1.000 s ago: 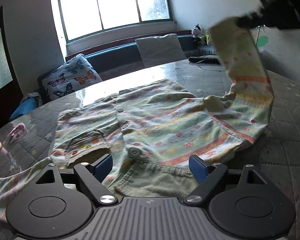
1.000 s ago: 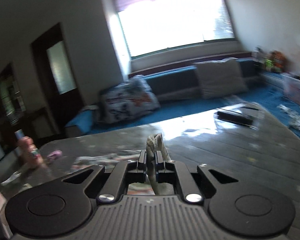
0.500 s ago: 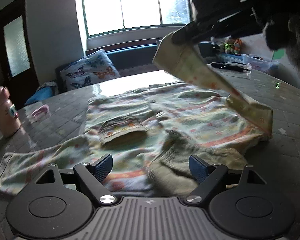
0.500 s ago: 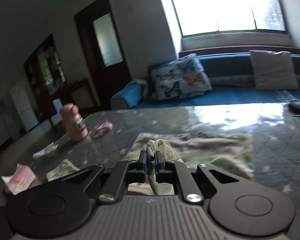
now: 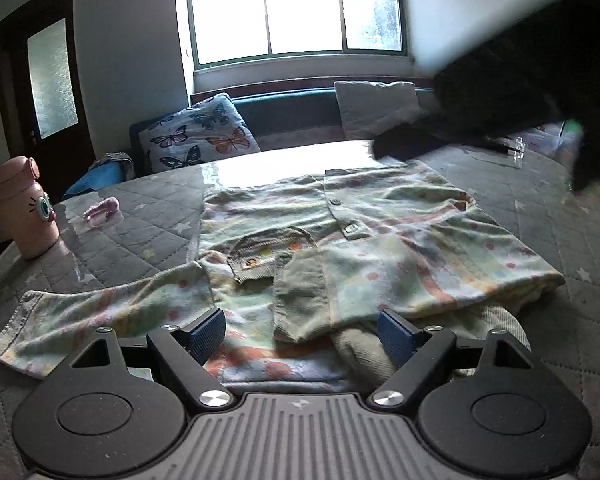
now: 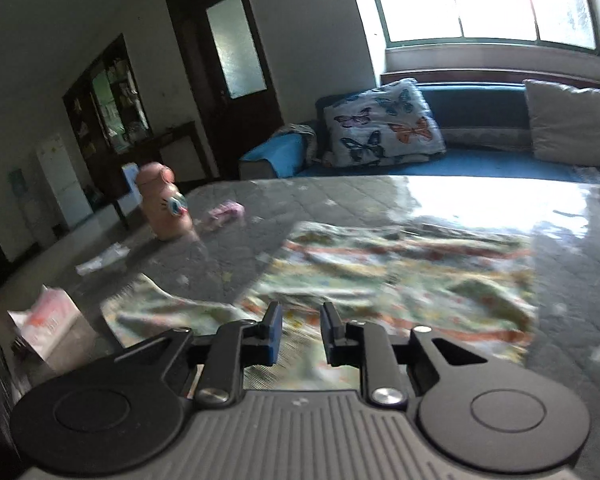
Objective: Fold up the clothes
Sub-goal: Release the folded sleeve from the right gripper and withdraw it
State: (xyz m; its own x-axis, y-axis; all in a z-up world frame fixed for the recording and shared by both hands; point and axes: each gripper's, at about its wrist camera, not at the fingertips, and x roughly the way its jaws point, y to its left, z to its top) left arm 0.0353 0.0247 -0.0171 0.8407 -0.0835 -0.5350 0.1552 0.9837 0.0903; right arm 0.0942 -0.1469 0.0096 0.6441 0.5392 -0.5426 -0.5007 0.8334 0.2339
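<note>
The cardigan (image 5: 364, 240) was spread on the bench (image 5: 548, 344), one sleeve (image 5: 412, 280) folded across. The right tongs (image 6: 298, 332) had just been opening, nothing gripped; the left tongs (image 5: 300, 332) were held wide, released.

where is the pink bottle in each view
Left wrist: pink bottle stands at the far left edge, left of the cardigan.
Right wrist: pink bottle stands left of centre, beyond the cardigan's spread sleeve.
Shared landmark: butterfly pillow under the window.

A pale green patterned cardigan (image 5: 352, 240) lies flat mid-tabletop, buttoned front up, one sleeve (image 5: 400, 280) folded across its body, the other sleeve (image 5: 100, 312) stretched toward the left edge.
</note>
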